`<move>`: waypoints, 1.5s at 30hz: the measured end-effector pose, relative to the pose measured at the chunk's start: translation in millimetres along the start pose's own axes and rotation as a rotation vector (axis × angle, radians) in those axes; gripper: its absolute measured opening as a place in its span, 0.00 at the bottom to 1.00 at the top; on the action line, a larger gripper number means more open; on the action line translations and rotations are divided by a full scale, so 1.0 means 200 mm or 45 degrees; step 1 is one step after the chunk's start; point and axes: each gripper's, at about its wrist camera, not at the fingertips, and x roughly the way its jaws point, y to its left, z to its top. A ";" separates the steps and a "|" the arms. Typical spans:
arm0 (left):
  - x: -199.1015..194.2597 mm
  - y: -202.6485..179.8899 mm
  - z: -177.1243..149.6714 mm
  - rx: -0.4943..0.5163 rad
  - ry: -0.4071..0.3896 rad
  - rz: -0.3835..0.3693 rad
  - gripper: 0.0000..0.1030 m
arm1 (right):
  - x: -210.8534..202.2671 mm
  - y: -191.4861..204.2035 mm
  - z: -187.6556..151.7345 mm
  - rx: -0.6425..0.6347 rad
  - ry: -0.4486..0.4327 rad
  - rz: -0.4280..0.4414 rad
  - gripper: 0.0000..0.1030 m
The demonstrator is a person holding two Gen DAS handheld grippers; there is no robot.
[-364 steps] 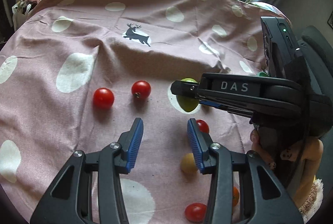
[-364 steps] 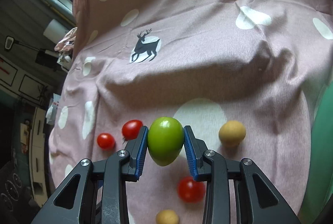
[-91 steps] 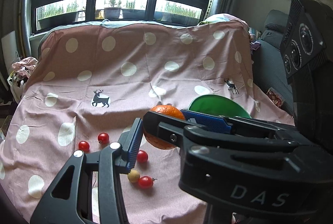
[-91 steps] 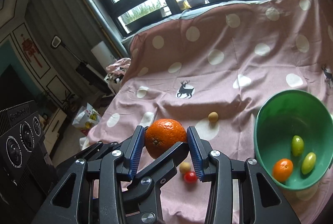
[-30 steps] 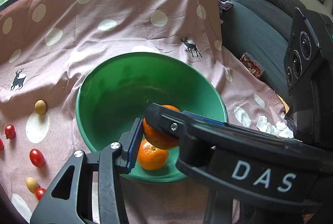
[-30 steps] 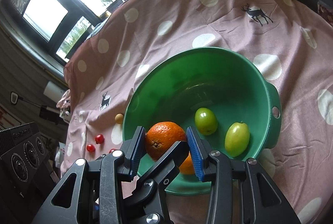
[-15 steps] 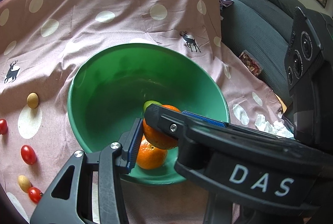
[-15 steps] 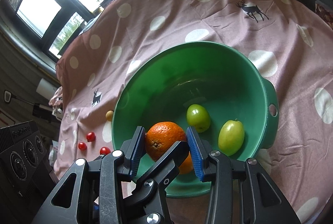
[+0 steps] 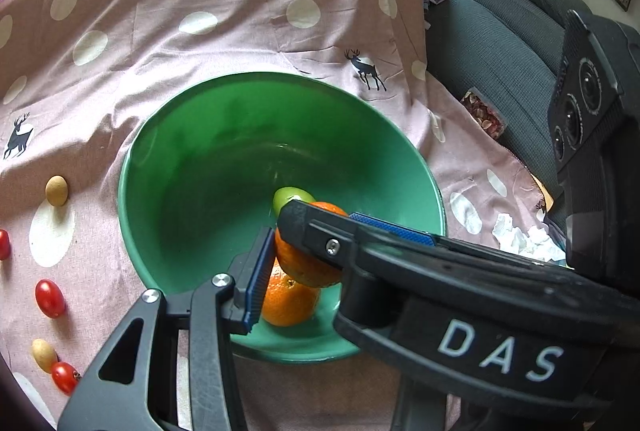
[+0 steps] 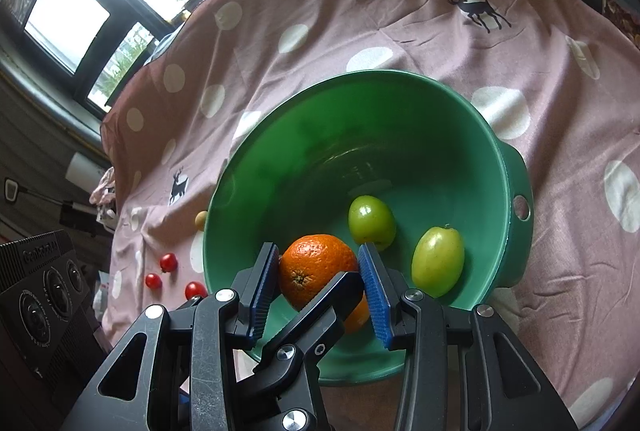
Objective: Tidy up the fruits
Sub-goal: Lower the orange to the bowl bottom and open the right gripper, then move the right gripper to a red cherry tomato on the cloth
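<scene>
right wrist view: the right gripper (image 10: 319, 269), two black hinged arms tipped with ribbed blue pads, is closed on an orange (image 10: 318, 269) with dimpled, glossy peel; the pads press its left and right sides. the orange hangs just above the near inner wall of a smooth, round green plastic bowl (image 10: 506, 167) with a flat lug handle pierced by a hole on its right rim. a black finger (image 10: 320, 315) of the left gripper crosses the lower centre of the frame, its tip against the underside of the orange. in the bowl lie two smooth green oval fruits (image 10: 371, 218), (image 10: 438, 265), and the edge of a second orange (image 10: 357, 313) shows behind the finger. left of the bowl, three small red tomatoes (image 10: 168, 261) rest on a matte pink cloth (image 10: 400, 27) printed with cream dots and dark deer.

left wrist view: the left gripper (image 9: 308, 243) is partly closed; its blue left pad touches the orange (image 9: 298, 265), while its right finger is hidden behind the right gripper's arm, which crosses from the lower right, so a full grip cannot be told. the second orange (image 9: 288, 301) lies on the bowl (image 9: 160, 135) floor beneath. red tomatoes (image 9: 49, 298) and tan oval fruits (image 9: 56, 190) dot the cloth at the left edge; a grey ribbed sofa (image 9: 500, 31) fills the upper right.
</scene>
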 end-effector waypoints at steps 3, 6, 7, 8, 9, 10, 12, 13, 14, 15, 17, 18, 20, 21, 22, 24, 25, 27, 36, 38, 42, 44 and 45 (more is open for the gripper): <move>0.00 0.00 0.00 0.001 0.002 0.000 0.42 | 0.00 0.00 0.00 -0.001 0.000 -0.001 0.43; 0.00 0.00 0.00 0.001 0.003 0.001 0.42 | 0.00 0.00 0.00 -0.001 0.000 -0.001 0.43; 0.00 0.01 0.00 0.002 0.003 0.002 0.42 | 0.00 0.00 0.00 0.000 -0.001 -0.001 0.43; 0.00 0.01 0.00 0.002 0.003 0.004 0.42 | 0.00 0.00 0.00 0.001 -0.001 0.000 0.43; 0.00 0.01 0.00 0.003 0.002 0.007 0.42 | 0.00 0.01 0.00 0.000 -0.002 -0.001 0.43; 0.01 0.01 0.00 0.003 0.002 0.010 0.42 | 0.00 0.00 0.00 0.000 -0.004 -0.001 0.43; 0.00 0.01 0.00 0.008 -0.002 0.019 0.40 | 0.01 0.00 0.00 0.001 -0.008 -0.012 0.43; 0.00 0.01 -0.01 0.007 -0.004 0.017 0.39 | 0.01 -0.01 0.00 0.002 -0.010 -0.024 0.43; 0.00 0.01 -0.01 0.002 -0.005 0.009 0.39 | 0.01 -0.01 0.00 0.001 -0.013 -0.036 0.43; 0.00 0.01 -0.01 0.002 -0.005 0.009 0.39 | 0.01 -0.01 0.00 0.000 -0.015 -0.041 0.43; 0.00 0.02 0.00 0.002 -0.006 0.013 0.39 | 0.01 0.00 0.00 -0.008 -0.016 -0.036 0.43; 0.00 0.01 0.00 0.004 -0.007 0.019 0.39 | 0.02 0.00 0.00 -0.009 -0.015 -0.036 0.43; 0.00 0.01 -0.01 0.008 -0.010 0.024 0.39 | 0.02 -0.01 0.00 -0.006 -0.017 -0.039 0.43; 0.00 0.02 -0.01 0.008 -0.010 0.023 0.39 | 0.01 -0.01 0.00 -0.004 -0.018 -0.041 0.43; 0.00 0.02 -0.01 0.005 -0.010 0.022 0.39 | 0.01 -0.01 0.00 -0.002 -0.020 -0.045 0.43; 0.00 0.02 -0.01 0.001 -0.010 0.022 0.39 | 0.01 0.00 0.00 -0.002 -0.022 -0.054 0.43; 0.00 0.02 -0.01 -0.001 -0.011 0.026 0.39 | 0.01 0.00 0.00 -0.001 -0.025 -0.056 0.43; -0.01 0.02 -0.01 -0.006 -0.011 0.032 0.39 | 0.01 0.00 0.00 0.003 -0.031 -0.058 0.43; -0.21 0.06 0.00 -0.016 -0.091 0.067 0.40 | -0.11 -0.04 0.01 0.073 -0.171 -0.085 0.43; -0.26 0.08 -0.01 -0.015 -0.106 0.080 0.41 | -0.12 -0.04 0.02 0.081 -0.185 -0.093 0.43; -0.39 0.13 -0.05 -0.025 -0.154 0.113 0.42 | -0.12 -0.01 0.02 0.070 -0.197 -0.091 0.49; -0.46 0.18 -0.08 -0.049 -0.176 0.120 0.46 | -0.13 0.03 0.01 0.045 -0.205 -0.083 0.50; -0.49 0.20 -0.09 -0.061 -0.184 0.126 0.47 | -0.13 0.05 0.01 0.030 -0.207 -0.076 0.51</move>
